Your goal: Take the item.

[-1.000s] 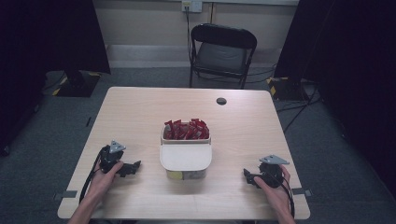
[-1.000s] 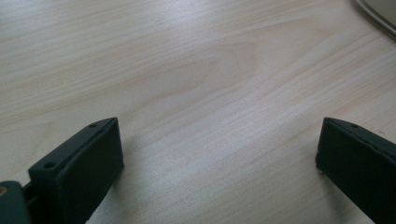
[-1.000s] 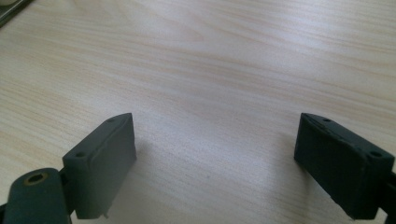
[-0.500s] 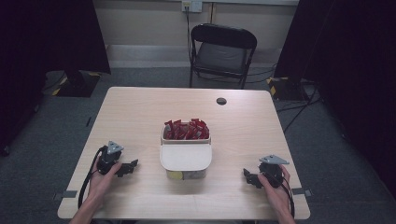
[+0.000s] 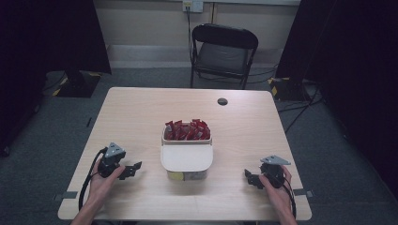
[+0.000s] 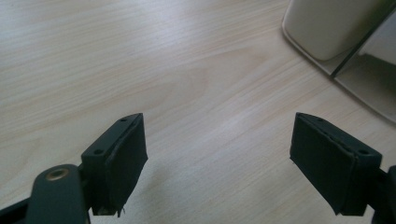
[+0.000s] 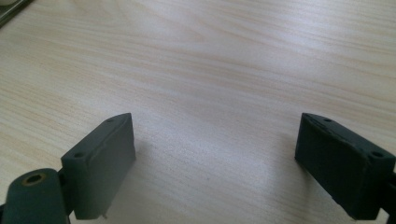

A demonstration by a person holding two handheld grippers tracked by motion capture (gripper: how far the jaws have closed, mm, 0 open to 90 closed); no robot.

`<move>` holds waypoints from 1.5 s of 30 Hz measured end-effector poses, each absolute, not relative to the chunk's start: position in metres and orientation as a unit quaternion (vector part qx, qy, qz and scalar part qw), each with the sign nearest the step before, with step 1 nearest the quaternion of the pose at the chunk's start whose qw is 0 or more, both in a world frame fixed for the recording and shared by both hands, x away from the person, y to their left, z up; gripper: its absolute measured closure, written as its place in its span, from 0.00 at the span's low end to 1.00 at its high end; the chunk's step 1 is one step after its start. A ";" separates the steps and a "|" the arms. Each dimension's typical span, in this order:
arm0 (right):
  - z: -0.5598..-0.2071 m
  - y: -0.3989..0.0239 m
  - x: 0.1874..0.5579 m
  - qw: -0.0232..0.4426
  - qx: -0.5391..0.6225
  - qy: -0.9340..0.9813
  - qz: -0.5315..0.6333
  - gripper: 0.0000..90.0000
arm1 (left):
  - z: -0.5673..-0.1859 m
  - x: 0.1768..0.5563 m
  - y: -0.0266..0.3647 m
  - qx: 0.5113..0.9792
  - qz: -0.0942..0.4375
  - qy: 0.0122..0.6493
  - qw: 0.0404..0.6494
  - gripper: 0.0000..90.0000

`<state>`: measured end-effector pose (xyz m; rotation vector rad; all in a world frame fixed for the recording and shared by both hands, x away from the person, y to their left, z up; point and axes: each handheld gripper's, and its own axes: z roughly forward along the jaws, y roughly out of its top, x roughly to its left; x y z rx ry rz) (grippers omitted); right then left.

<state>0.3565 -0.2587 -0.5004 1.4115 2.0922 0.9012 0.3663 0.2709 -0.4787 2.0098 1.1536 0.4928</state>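
Left gripper (image 6: 217, 149), right gripper (image 7: 215, 154): wide apart, empty.

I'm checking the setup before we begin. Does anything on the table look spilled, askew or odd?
Nothing stands out. The cream container sits square at mid-table, its red packets kept in the far compartment, none spilled. Both claws, left and right, rest open on the bare wooden table.

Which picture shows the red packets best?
The high view: the red packets sit in the far half of the cream plastic container. The left gripper view catches just the container's pale corner, no packets; the right gripper view catches a sliver of its edge.
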 end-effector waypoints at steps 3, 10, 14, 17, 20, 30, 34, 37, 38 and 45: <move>-0.500 -0.259 0.357 0.228 0.513 0.760 0.328 0.13 | -0.474 0.362 0.268 0.784 0.190 0.440 0.396 0.20; -0.500 -0.259 0.357 0.228 0.512 0.760 0.328 0.12 | -0.471 0.359 0.265 0.787 0.181 0.432 0.401 0.22; -0.500 -0.259 0.357 0.229 0.512 0.760 0.327 0.12 | -0.469 0.358 0.262 0.788 0.169 0.428 0.408 0.22; -0.500 -0.259 0.357 0.229 0.512 0.760 0.327 0.12 | -0.468 0.357 0.260 0.792 0.164 0.419 0.412 0.23; -0.500 -0.259 0.357 0.228 0.512 0.761 0.328 0.12 | -0.467 0.355 0.257 0.793 0.161 0.413 0.418 0.23; -0.500 -0.259 0.357 0.228 0.512 0.761 0.328 0.12 | -0.462 0.350 0.245 0.805 0.153 0.377 0.431 0.24; -0.500 -0.259 0.357 0.229 0.512 0.760 0.327 0.12 | -0.460 0.349 0.242 0.806 0.152 0.368 0.437 0.24; -0.500 -0.259 0.357 0.229 0.512 0.760 0.327 0.12 | -0.457 0.348 0.237 0.808 0.146 0.361 0.443 0.24; -0.500 -0.259 0.357 0.229 0.512 0.760 0.327 0.12 | -0.456 0.347 0.236 0.807 0.144 0.358 0.447 0.24; -0.500 -0.259 0.357 0.229 0.513 0.760 0.328 0.12 | -0.451 0.343 0.229 0.808 0.140 0.346 0.457 0.26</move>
